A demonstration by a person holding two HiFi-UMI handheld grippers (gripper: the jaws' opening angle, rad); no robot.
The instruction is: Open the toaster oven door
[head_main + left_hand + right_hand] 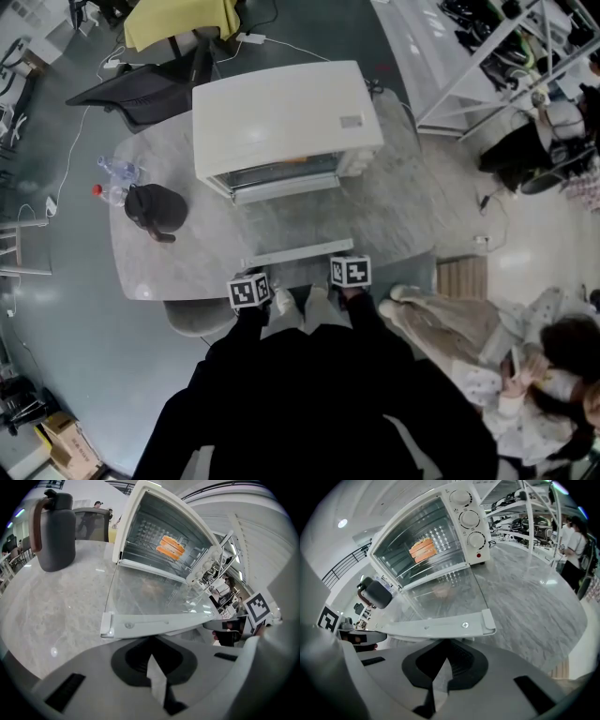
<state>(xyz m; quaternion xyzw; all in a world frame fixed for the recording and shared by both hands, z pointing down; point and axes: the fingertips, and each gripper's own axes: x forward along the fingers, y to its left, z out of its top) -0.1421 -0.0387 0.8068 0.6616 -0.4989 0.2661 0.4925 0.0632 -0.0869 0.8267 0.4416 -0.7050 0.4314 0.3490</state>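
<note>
At the bottom centre of the left gripper view, the left gripper (152, 644) is clenched, its grey jaws meeting with only a thin pale sliver between them and nothing held. Just above its tips lies the pale grey handle bar (154, 623) of the toaster oven's glass door (150, 590), which is swung fully down and lies about level over the grey marbled tabletop (51, 616). The right gripper (443, 646), low in the middle of its own view, is clenched and empty in the same way, and the same bar crosses the frame right above its tips. Whether either gripper touches the bar cannot be told.

Beyond the door, the white box-shaped toaster oven (431, 536) stands open in the upper middle of both gripper views. An orange piece of food (171, 547) sits on the wire rack inside it. Three round white knobs (469, 518) run down the oven's front panel, near the top of the right gripper view.

Upper left in the left gripper view stands a dark grey jug with a brown handle (56, 531), on the table well apart from the door. From the head view, a clear plastic bottle with a red cap (114, 173) lies beside the jug at the table's left edge. A person in light clothing (525, 375) sits at the lower right.
</note>
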